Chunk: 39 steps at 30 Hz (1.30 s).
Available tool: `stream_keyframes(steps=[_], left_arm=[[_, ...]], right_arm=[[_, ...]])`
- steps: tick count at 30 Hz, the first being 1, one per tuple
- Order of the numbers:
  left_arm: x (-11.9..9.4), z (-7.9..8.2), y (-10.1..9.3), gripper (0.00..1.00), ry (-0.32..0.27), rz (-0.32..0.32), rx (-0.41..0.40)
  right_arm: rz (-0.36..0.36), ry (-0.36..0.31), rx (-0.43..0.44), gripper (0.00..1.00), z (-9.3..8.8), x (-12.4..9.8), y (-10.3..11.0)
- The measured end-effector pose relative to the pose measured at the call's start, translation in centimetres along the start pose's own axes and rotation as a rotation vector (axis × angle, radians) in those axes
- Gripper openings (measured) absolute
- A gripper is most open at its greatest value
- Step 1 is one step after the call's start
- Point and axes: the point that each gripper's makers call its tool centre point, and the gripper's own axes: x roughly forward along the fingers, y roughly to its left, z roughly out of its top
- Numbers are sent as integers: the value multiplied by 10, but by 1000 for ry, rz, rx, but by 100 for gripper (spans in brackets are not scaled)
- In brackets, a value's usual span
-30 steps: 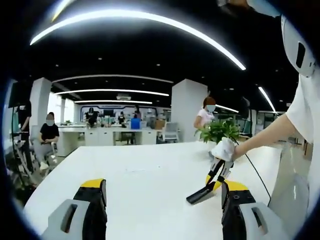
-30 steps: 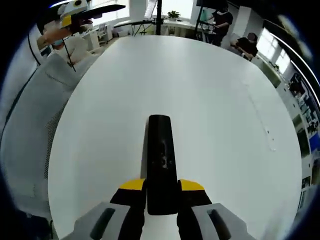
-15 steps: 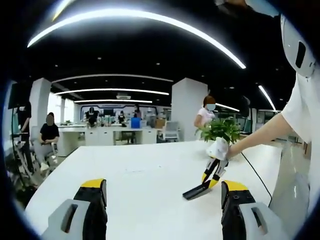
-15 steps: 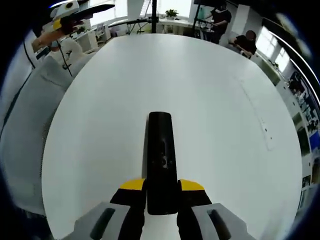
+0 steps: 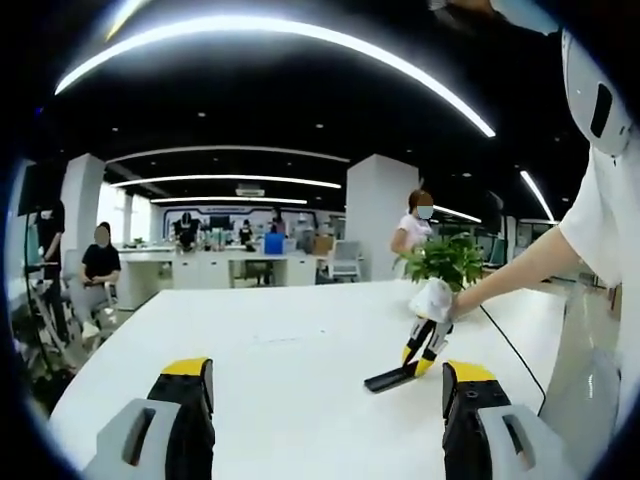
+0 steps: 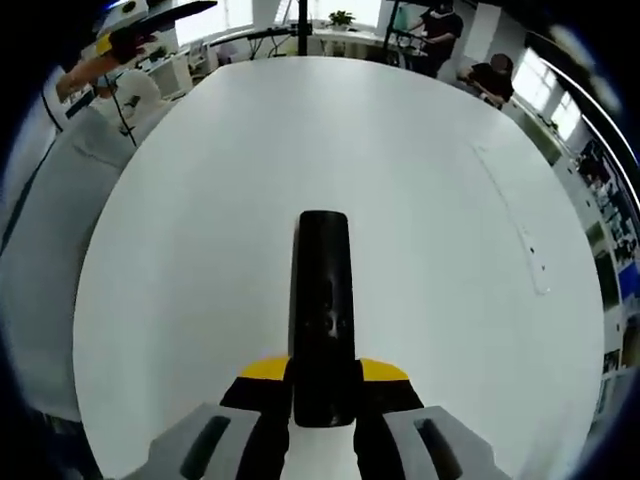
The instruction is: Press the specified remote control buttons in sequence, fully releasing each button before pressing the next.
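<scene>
**Right tool grips a black remote above a white surface**

The right tool [image 6: 322, 385] pinches the near end of a black remote control [image 6: 323, 310] between its yellow-tipped jaws. The remote's long axis runs straight away from the tool, far end pointing across the white surface [image 6: 420, 190]. In the left gripper view, the left tool [image 5: 325, 400] has its jaws spread wide, holding nothing. Ahead and right of it, a gloved hand [image 5: 432, 298] angles the right tool down, the remote's tip at the surface. A potted plant [image 5: 445, 262] stands behind.
</scene>
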Motion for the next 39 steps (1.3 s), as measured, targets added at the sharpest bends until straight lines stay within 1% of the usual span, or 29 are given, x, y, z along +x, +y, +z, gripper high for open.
stream_keyframes(steps=[5,7,8,9,11,13,16,19,20,22,23,24,25,26,27,31,32,33,36,37,39], left_arm=[[-1,-1,1,99,1,7,-4],[-3,-1,1,99,1,10,-7],[-3,-1,1,99,0,13,-8],[-4,-1,0,99,-2,13,-10],[-4,-2,0,99,-2,17,-14],[-5,-2,-1,99,-5,17,-16],[-6,-3,-4,99,-5,15,-22],[-6,-3,-8,99,-5,9,-24],[-7,-4,-7,99,-7,8,-21],[-7,-4,-8,99,-7,6,-22],[-7,-3,-8,99,-10,5,-23],[-8,-3,-9,99,-11,5,-22],[-8,-2,-10,99,-13,3,-25],[-8,-1,-11,99,-15,2,-25],[-8,0,-12,99,-19,2,-25],[-10,5,-16,99,-29,-7,-20],[-10,5,-17,99,-31,-9,-19],[-11,6,-17,99,-32,-10,-19],[-13,8,-21,99,-38,-13,-18],[-14,9,-21,99,-40,-14,-18],[-16,10,-24,99,-44,-16,-16]], right_arm=[[-5,1,-14,21,0,0,1],[-15,-3,-7,21,0,0,-1],[-28,-2,-2,23,0,0,-2],[-52,-3,1,28,0,0,-4],[-58,2,-3,33,-1,-2,0],[-82,-32,38,33,-1,-7,3],[-142,-83,105,37,-2,-17,2],[-198,-160,171,40,0,-35,8],[-227,-204,195,40,2,-45,10],[-270,-271,261,42,5,-61,14],[-308,-336,320,42,8,-75,16],[-336,-386,369,44,10,-86,18],[-367,-456,431,44,11,-102,21],[-400,-496,460,44,11,-112,23],[-449,-547,493,45,10,-128,25],[-540,-694,599,46,7,-171,46],[-549,-708,611,47,6,-176,51],[-583,-740,639,49,5,-186,57],[-630,-792,673,54,3,-202,73],[-648,-772,666,56,0,-204,83],[-672,-774,681,58,-4,-208,93]])
